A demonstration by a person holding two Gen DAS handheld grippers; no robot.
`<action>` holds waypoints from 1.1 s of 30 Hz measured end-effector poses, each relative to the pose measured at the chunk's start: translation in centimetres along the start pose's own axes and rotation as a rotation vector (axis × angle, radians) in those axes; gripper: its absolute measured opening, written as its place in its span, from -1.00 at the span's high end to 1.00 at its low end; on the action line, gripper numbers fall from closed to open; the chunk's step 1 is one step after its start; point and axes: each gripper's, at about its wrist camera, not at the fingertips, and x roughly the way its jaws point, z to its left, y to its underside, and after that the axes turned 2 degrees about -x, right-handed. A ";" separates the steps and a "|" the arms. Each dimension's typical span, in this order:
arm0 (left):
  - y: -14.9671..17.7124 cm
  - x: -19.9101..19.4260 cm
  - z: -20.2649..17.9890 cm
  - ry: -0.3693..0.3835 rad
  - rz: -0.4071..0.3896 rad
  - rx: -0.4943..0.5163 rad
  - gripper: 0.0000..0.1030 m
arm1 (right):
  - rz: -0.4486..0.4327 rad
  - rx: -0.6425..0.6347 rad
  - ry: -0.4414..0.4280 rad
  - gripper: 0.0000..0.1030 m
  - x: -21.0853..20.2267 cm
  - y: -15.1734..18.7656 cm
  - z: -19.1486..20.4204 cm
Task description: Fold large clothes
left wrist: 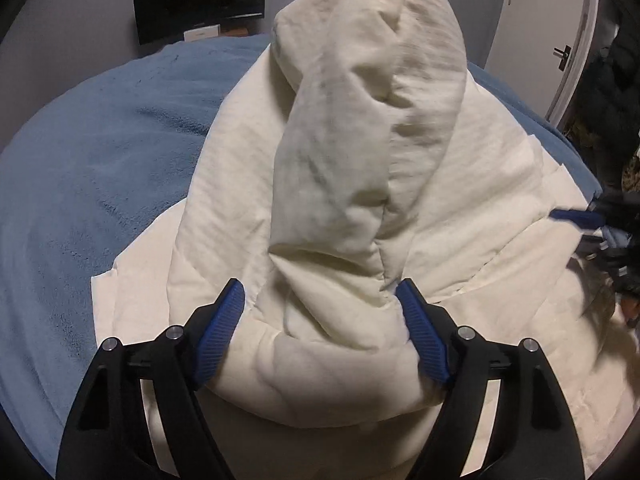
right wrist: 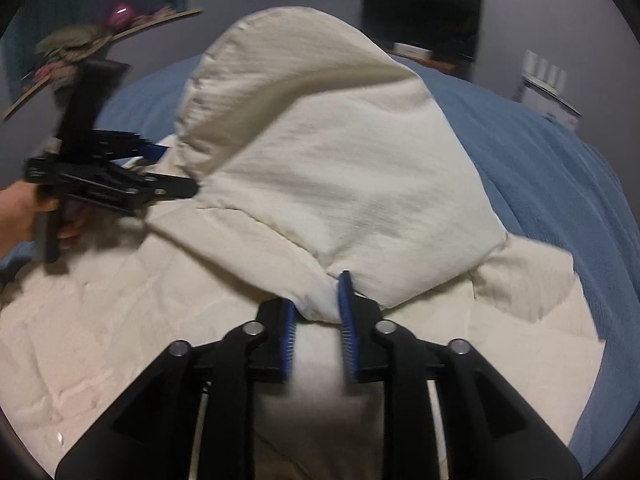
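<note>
A large cream padded garment (left wrist: pixel 360 152) lies on a blue bed cover (left wrist: pixel 100 168). My left gripper (left wrist: pixel 320 292) has its blue pads wide apart around a thick bunched roll of the garment, which rises in front of the camera. My right gripper (right wrist: pixel 320 296) is nearly shut and pinches a fold of the garment (right wrist: pixel 320 168), lifting a flap. The left gripper (right wrist: pixel 152 168) shows at the left of the right wrist view, held by a hand. The right gripper (left wrist: pixel 576 220) shows at the right edge of the left wrist view.
The blue cover (right wrist: pixel 560 208) spreads on both sides of the garment. A dark monitor (left wrist: pixel 200 0) stands against the grey wall behind the bed. A white door with a handle (left wrist: pixel 564 56) is at the right. A shelf with flowers (right wrist: pixel 100 36) hangs at the left.
</note>
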 end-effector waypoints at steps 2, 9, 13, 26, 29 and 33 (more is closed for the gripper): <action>0.3 0.3 -0.3 -0.017 -0.002 0.023 -0.51 | -0.015 -0.013 -0.057 0.34 -1.0 -0.4 -0.5; 0.8 1.6 -0.2 0.006 -0.004 0.014 -0.54 | -0.124 0.183 -0.126 -0.08 -2.5 -2.0 -5.2; 0.6 2.1 0.6 0.026 -0.007 0.004 -0.54 | -0.058 0.206 0.040 -0.08 0.2 -2.9 -6.2; 1.0 2.9 1.1 0.011 -0.010 0.016 -0.54 | 0.050 0.262 0.123 -0.08 3.4 -0.8 -6.7; 1.0 2.9 1.0 0.009 -0.013 0.015 -0.54 | -0.056 0.249 0.152 -0.08 0.5 -1.2 -5.0; 1.1 2.7 0.9 0.006 -0.015 0.017 -0.55 | -0.091 0.255 0.037 -0.08 0.2 -1.2 -3.1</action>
